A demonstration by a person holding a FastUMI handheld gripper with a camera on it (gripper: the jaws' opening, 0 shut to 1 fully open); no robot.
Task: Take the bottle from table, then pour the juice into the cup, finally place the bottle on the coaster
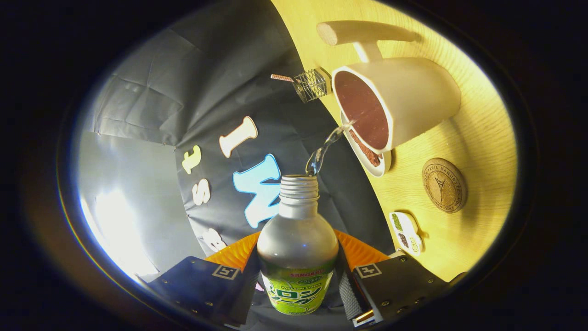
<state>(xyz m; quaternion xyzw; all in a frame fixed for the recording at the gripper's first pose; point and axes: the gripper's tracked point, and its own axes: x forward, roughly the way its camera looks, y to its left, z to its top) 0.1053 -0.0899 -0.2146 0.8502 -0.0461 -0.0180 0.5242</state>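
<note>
Jaws: clamped on the bottle (297, 257), tilting it to pour
Stream: reaches the cup (395, 103)
Coaster (444, 185): free, awaiting the bottle

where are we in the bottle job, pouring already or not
Taking is done: the gripper is shut on the bottle. Pouring is in hand: the view is tilted and a clear stream runs from the open neck toward the cup. Left: setting the bottle on the cork coaster, which lies bare on the table.
</note>
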